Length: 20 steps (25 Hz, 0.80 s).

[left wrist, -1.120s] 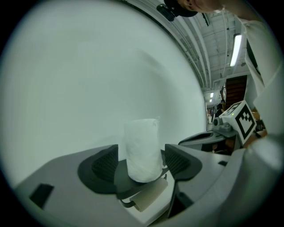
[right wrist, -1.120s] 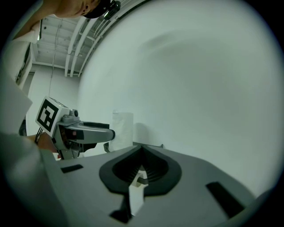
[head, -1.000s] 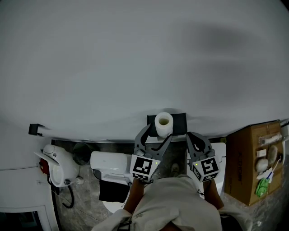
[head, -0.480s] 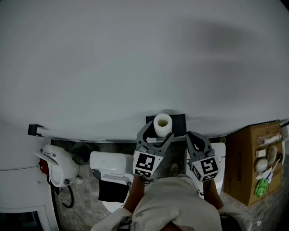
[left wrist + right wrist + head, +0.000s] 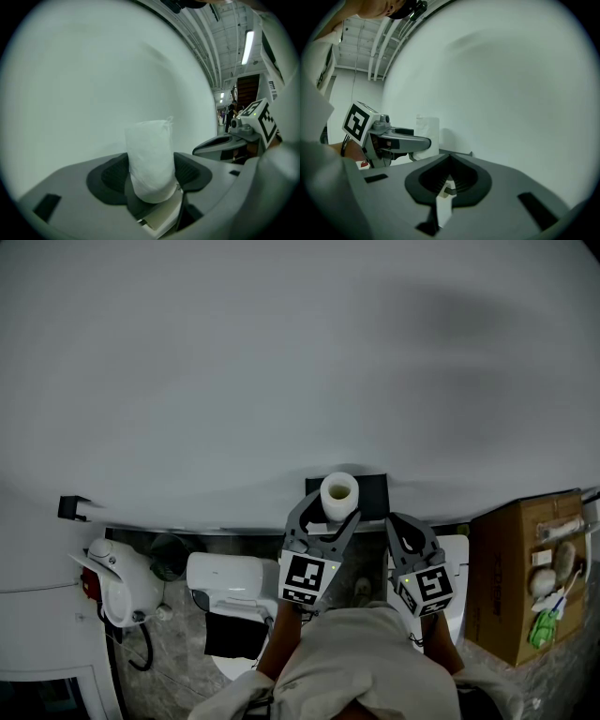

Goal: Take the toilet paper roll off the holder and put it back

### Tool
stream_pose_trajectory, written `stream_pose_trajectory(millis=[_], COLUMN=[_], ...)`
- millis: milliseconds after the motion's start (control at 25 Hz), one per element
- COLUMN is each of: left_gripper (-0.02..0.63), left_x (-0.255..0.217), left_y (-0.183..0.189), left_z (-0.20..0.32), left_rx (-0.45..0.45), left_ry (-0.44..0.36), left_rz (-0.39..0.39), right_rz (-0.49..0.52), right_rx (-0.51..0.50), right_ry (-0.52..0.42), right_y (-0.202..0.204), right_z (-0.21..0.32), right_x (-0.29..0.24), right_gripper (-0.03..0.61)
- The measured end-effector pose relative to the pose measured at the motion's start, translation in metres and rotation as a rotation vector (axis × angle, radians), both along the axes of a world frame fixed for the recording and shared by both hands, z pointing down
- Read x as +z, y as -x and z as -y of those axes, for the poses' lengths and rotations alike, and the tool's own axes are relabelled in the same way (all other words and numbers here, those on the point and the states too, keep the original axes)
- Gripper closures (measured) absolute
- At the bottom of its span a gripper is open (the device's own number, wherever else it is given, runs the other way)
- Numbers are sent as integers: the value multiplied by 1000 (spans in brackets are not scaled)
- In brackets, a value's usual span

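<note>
A cardboard box (image 5: 511, 573) on the floor shows pale packets and one green item along its right edge. The toilet paper roll (image 5: 339, 495) stands upright on the black holder (image 5: 373, 491) at the wall. The left gripper (image 5: 330, 513), nearly level, has just been closing; its pads press the roll's sides. The right gripper (image 5: 409, 524) hangs beside it, jaws together and empty.

left tool (image 5: 324, 519): jaws just closing onto toilet paper roll (image 5: 150, 159) | right tool (image 5: 405, 525): jaws together
</note>
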<state>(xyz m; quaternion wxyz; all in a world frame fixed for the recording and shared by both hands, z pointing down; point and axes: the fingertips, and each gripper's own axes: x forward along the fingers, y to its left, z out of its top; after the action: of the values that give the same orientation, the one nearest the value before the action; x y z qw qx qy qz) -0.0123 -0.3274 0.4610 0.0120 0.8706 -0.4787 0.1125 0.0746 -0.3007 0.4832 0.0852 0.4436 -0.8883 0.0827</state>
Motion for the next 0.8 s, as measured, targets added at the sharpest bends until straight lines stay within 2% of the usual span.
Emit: stream_pose_trajectory(millis=[800], left_gripper=[319], left_x=[0], left_y=[2], left_z=[-5], left_rx=[9], left_ry=[-8], left_rz=[-17], right_rz=[-9], right_rx=[28], right_ry=[-8], right_y=[-3], right_z=[-16], right_x=[-3], right_gripper=[581])
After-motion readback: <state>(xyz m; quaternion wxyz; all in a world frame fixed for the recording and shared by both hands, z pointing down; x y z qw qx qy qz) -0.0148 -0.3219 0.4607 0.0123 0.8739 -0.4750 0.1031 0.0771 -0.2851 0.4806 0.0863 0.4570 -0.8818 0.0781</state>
